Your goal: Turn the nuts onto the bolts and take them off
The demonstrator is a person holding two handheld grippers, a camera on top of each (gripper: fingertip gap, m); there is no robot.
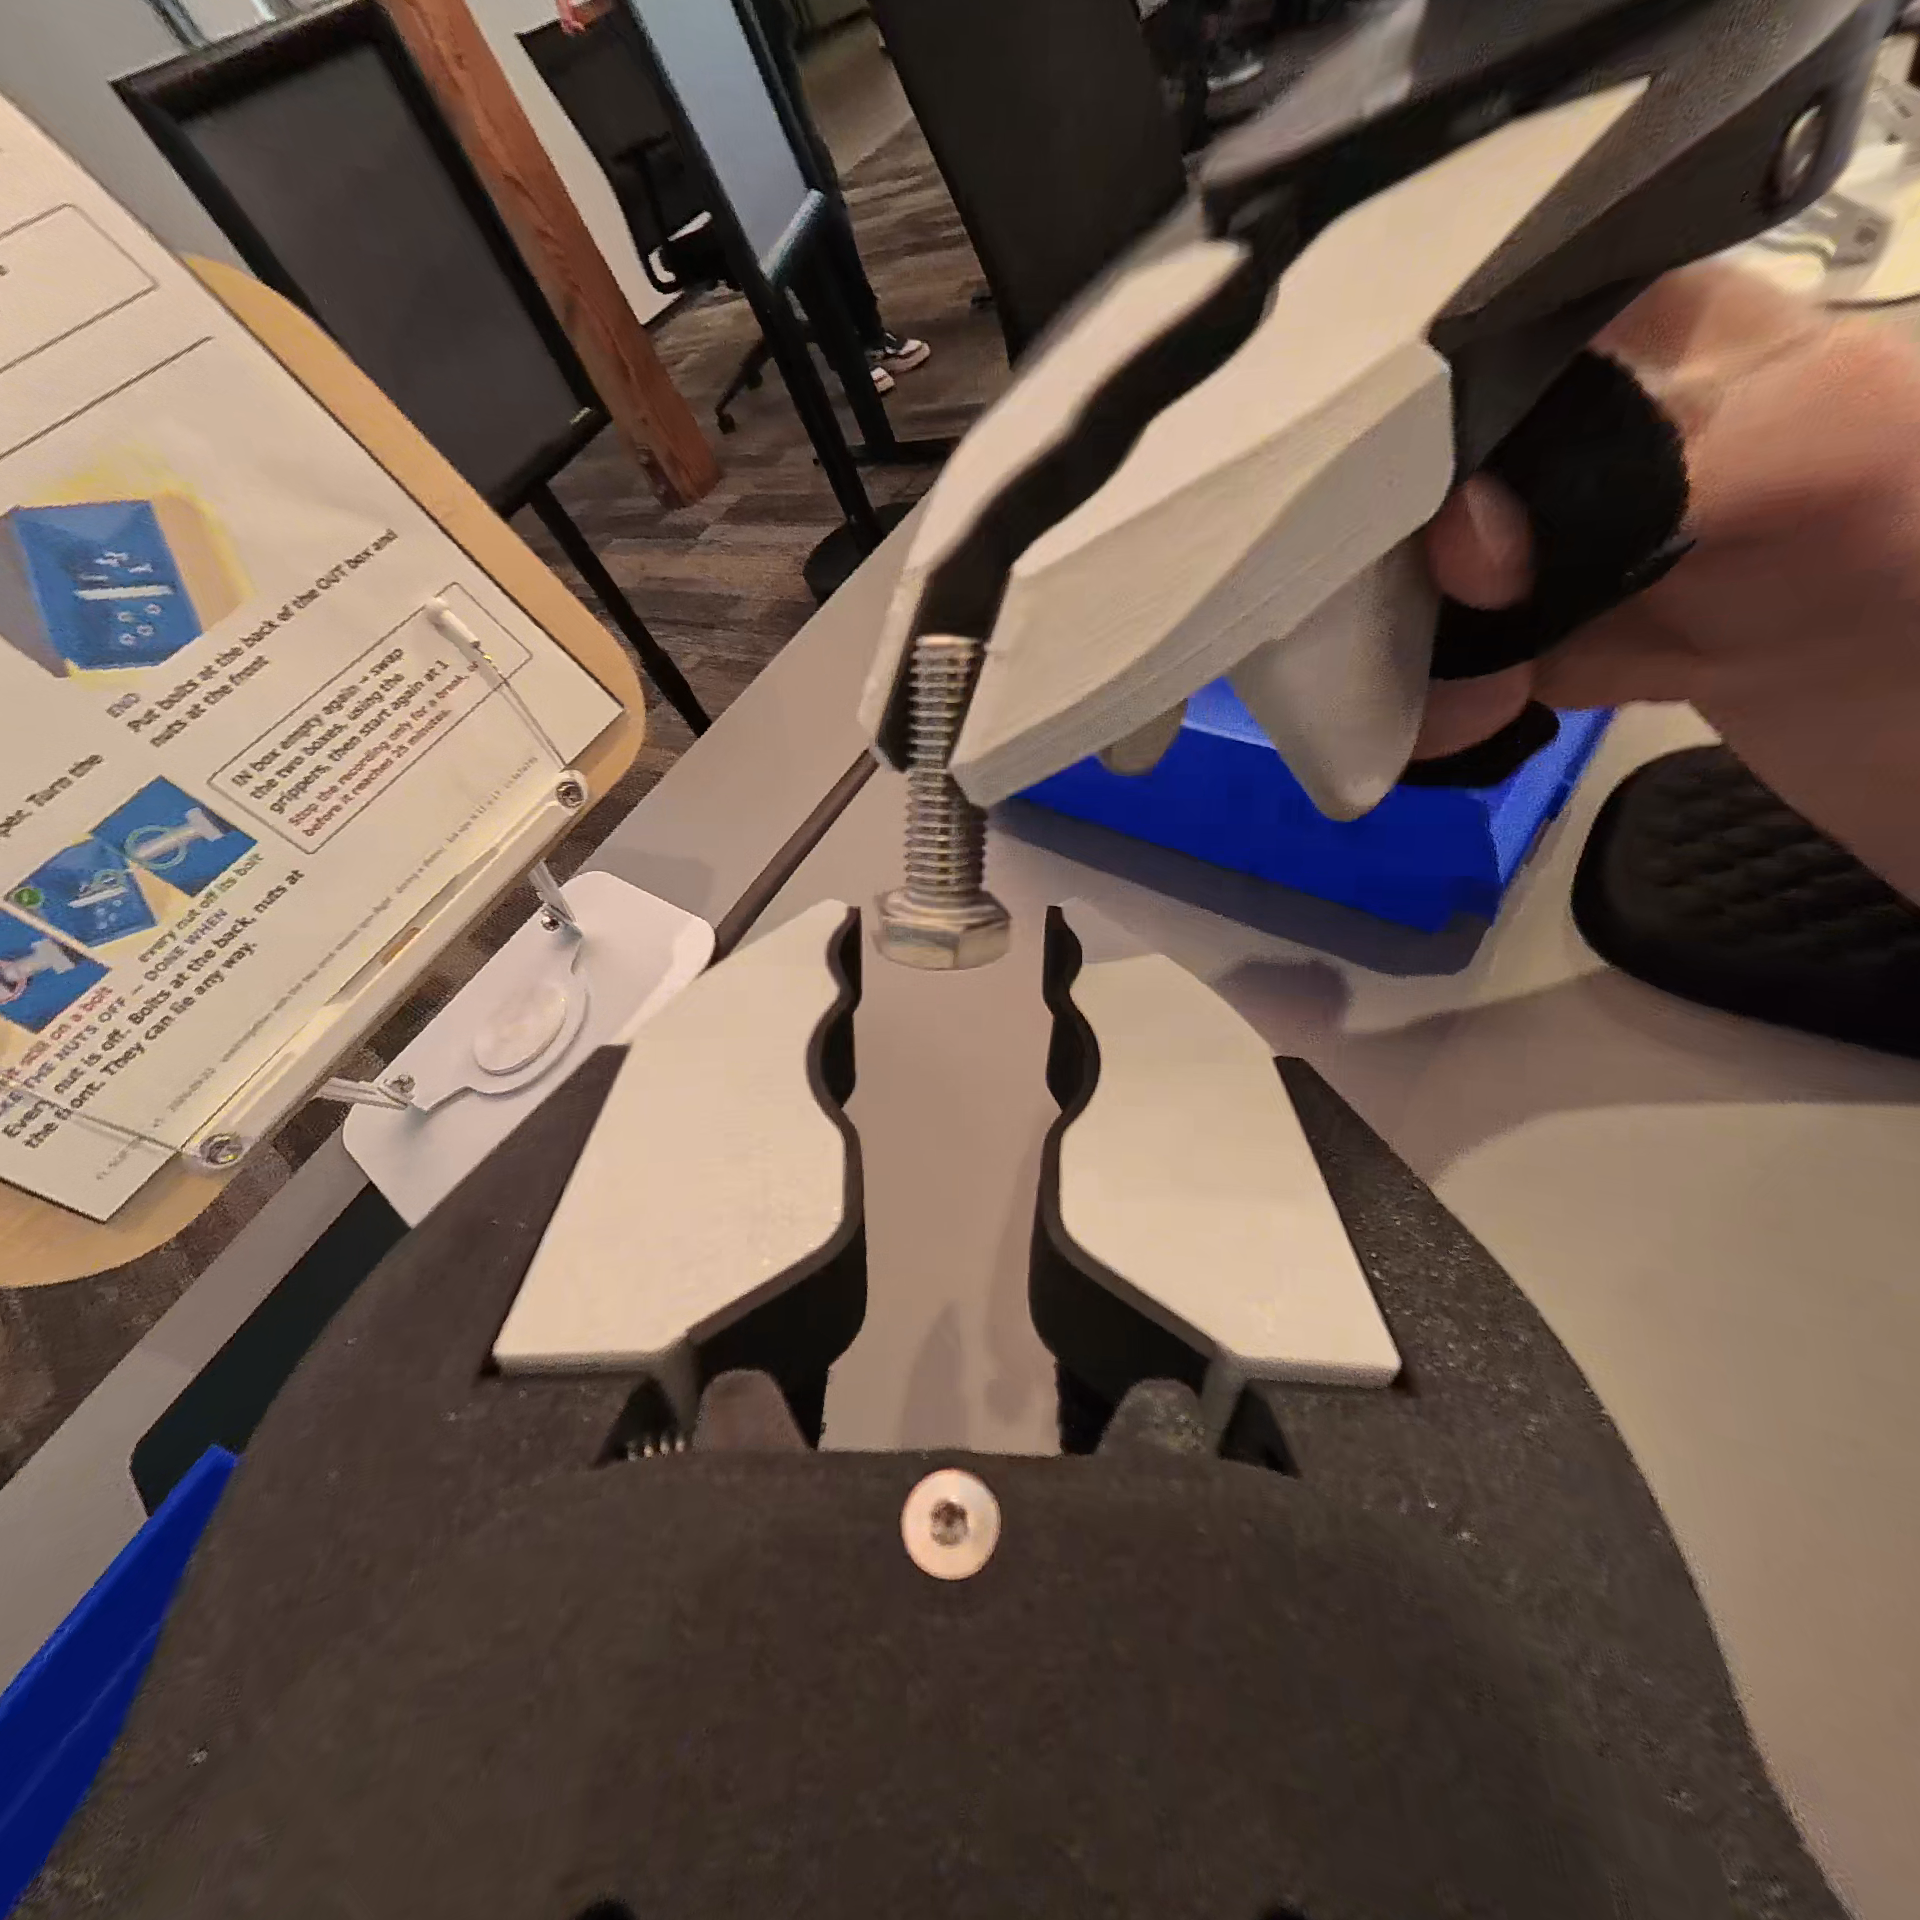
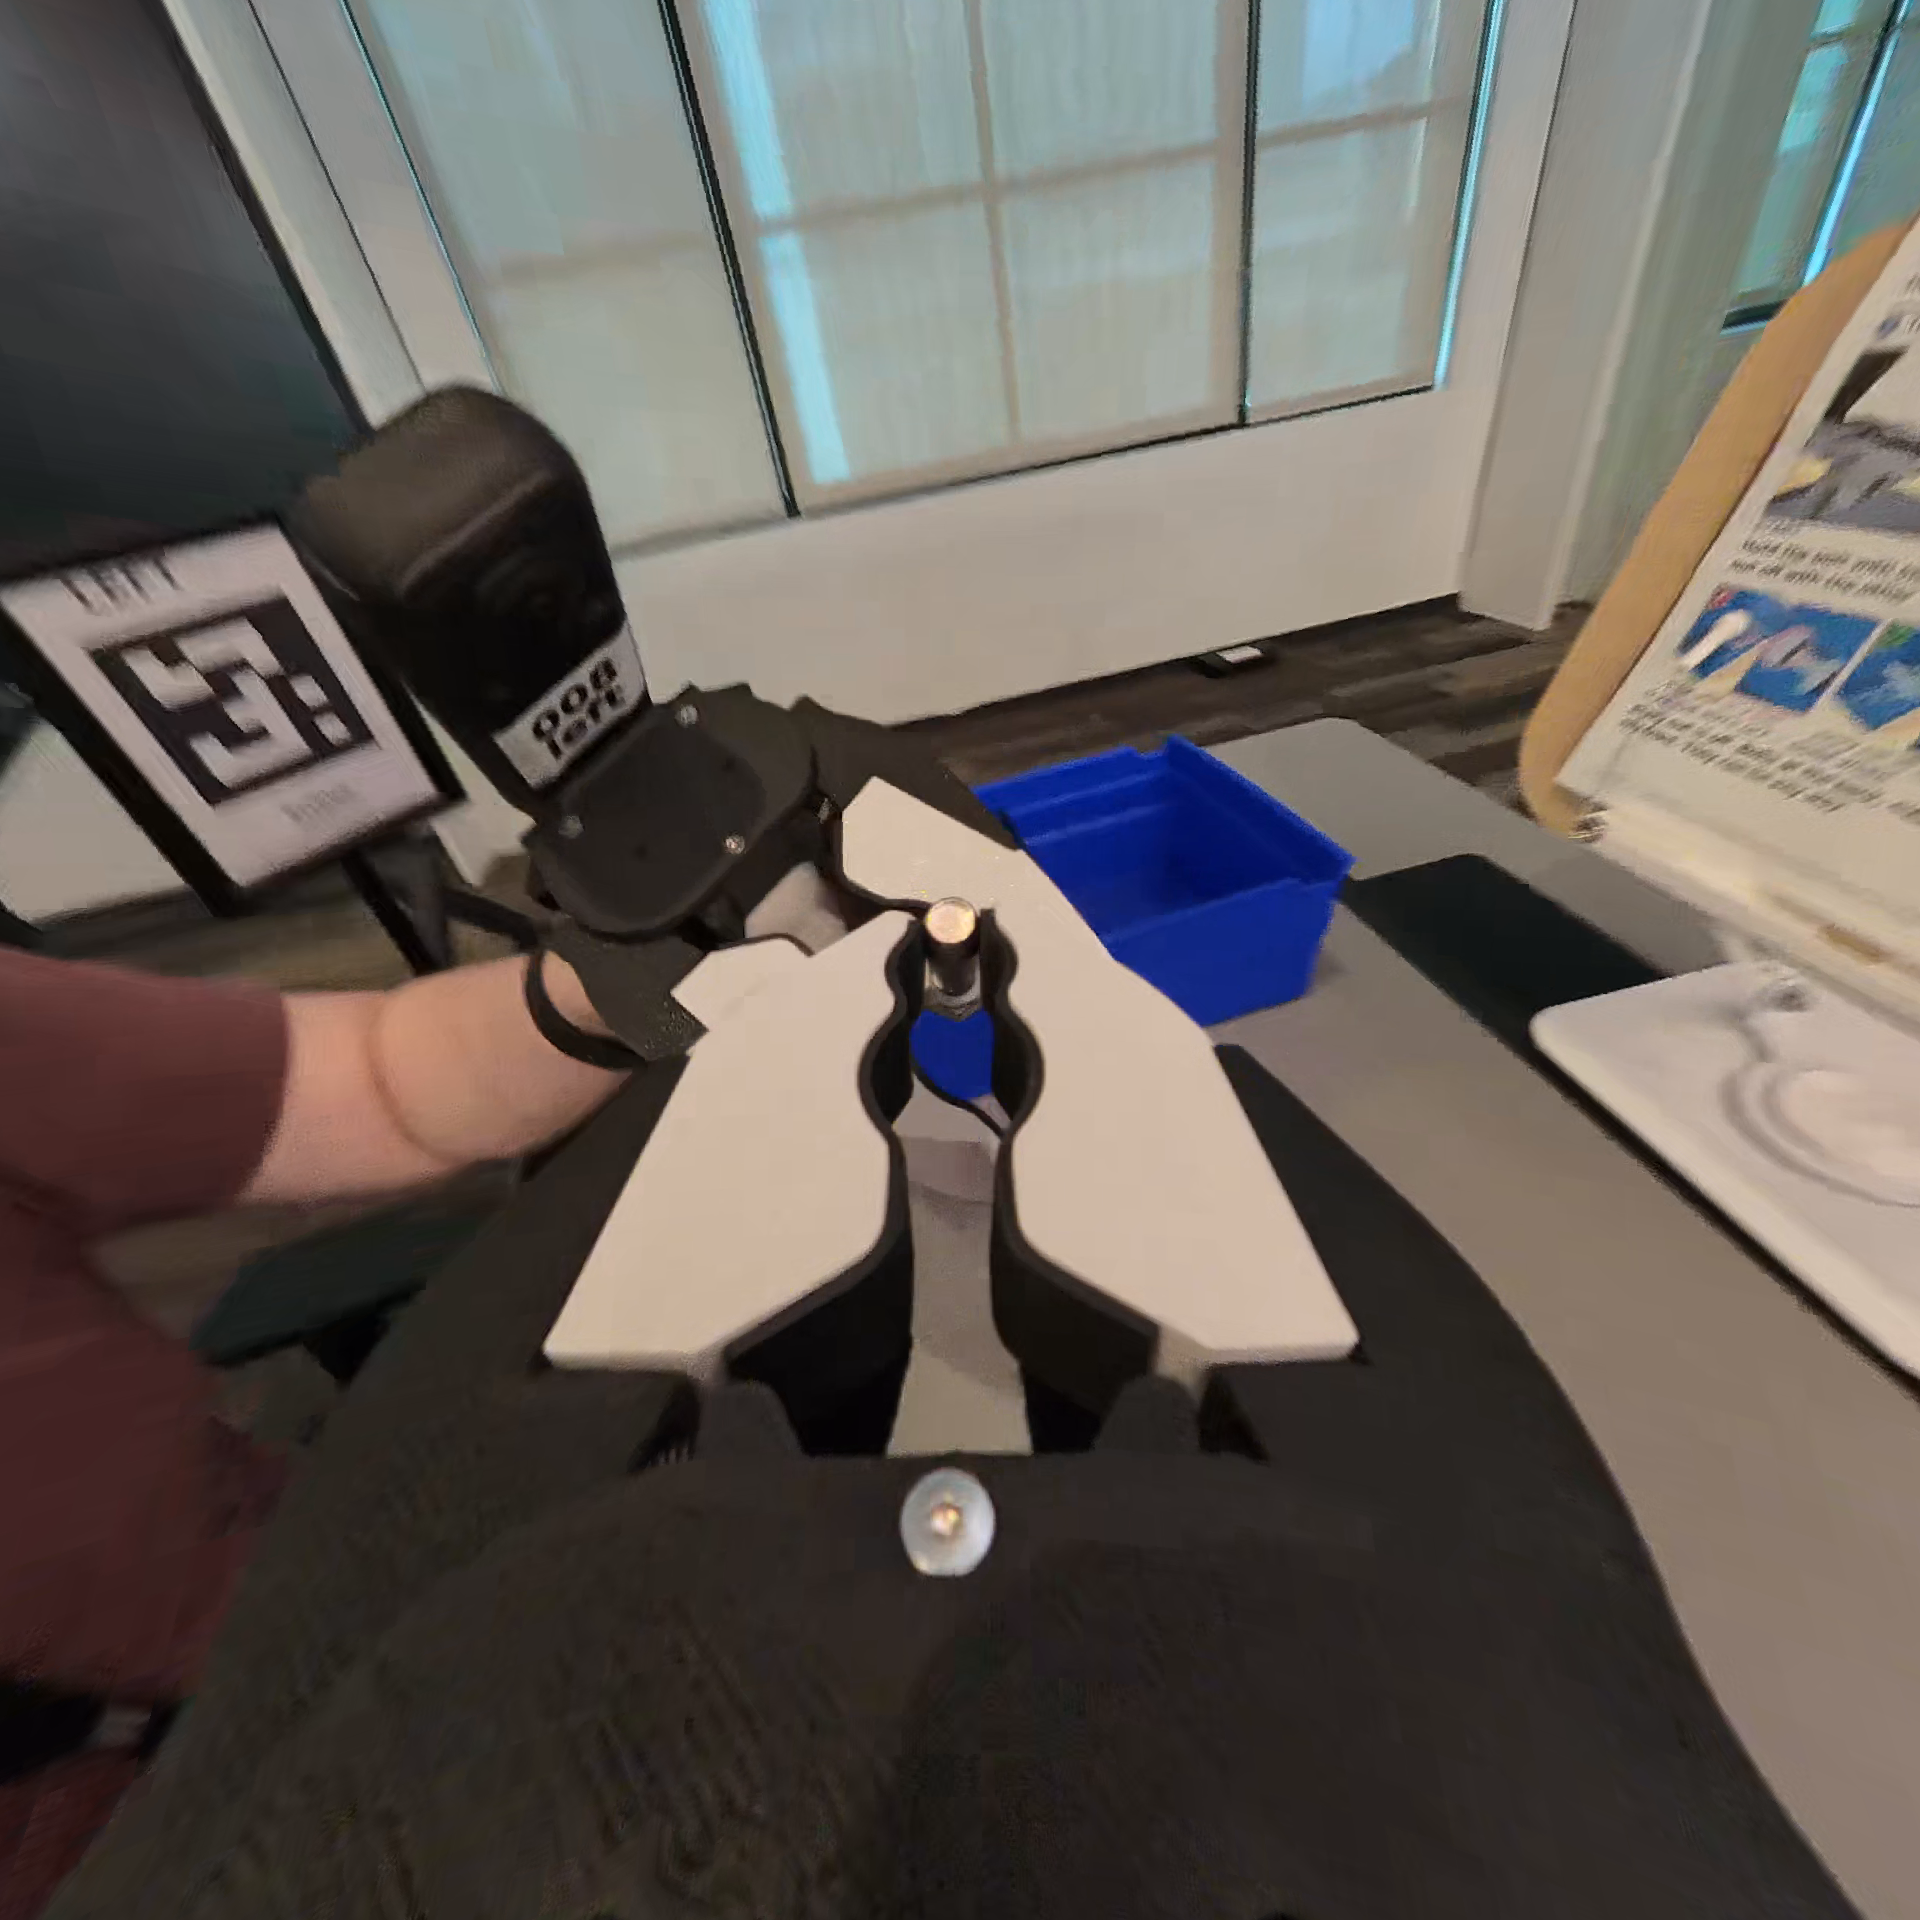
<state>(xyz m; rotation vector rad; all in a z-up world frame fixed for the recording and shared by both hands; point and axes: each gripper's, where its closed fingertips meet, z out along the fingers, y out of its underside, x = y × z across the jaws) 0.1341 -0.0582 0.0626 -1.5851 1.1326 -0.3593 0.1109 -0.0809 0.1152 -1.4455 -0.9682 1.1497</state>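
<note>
At twelve o'clock from the left gripper [image 1: 951, 925], one bolt [image 1: 938, 821] hangs head down, its threaded end pinched between the fingers of the right gripper [image 1: 935, 675]. That is the only bolt in view, and no nut shows on it. The left gripper's own fingers stand apart with nothing between them, their tips flanking the bolt's hexagonal head without clearly touching it. The right gripper reaches in from two o'clock, tilted steeply downward, a hand [image 1: 1725, 540] wrapped around its black grip. In the right wrist view the bolt [image 2: 951, 961] sits at the fingertips, end-on, while the left gripper [image 2: 904, 873] comes in from ten o'clock, held by a hand [image 2: 457, 1081] in a dark red sleeve. Two blue bins appear on the grey table [image 1: 1558, 1299]: one [image 1: 1299, 842] behind the right gripper, another [image 1: 94, 1621] at eight o'clock. One instruction sheet [image 1: 239, 748] leans on a stand at ten o'clock.
</note>
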